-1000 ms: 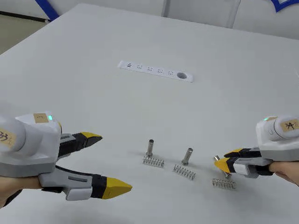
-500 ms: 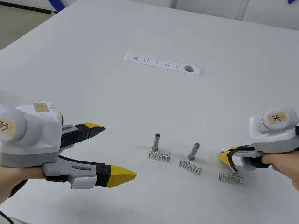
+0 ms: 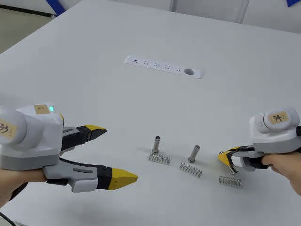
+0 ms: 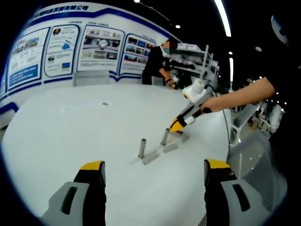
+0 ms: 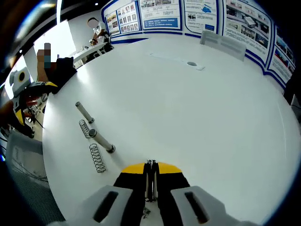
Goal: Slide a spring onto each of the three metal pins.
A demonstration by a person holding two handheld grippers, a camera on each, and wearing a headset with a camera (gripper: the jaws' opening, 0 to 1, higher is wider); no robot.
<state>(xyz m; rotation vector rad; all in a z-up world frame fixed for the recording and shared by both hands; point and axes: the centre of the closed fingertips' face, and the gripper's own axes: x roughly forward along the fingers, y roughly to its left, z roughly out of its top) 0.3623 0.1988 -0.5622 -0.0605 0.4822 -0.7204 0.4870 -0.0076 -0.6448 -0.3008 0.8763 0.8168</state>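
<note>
My left gripper point(image 3: 117, 153) is nearest me, well to the left of the middle pin point(image 3: 194, 153) and apart from everything. Its jaws are spread wide with nothing between them.

The right spring point(image 3: 231, 181) lies flat on the table point(image 3: 94, 70), to the right of the middle pin and nearer me. Just over it, my right gripper point(image 3: 225, 158) is pinched narrow on the third pin point(image 5: 150, 181), which hangs tilted from the tips. I cannot tell whether its lower end touches the table.

The middle spring point(image 3: 190, 169) lies loose just on my side of the middle pin's foot; that pin stands on end. Near the middle pin, to its left, the left pin point(image 3: 156, 143) stands too, with the left spring point(image 3: 160, 158) lying at its foot.

The power strip point(image 3: 162, 67) lies well beyond the middle pin.
</note>
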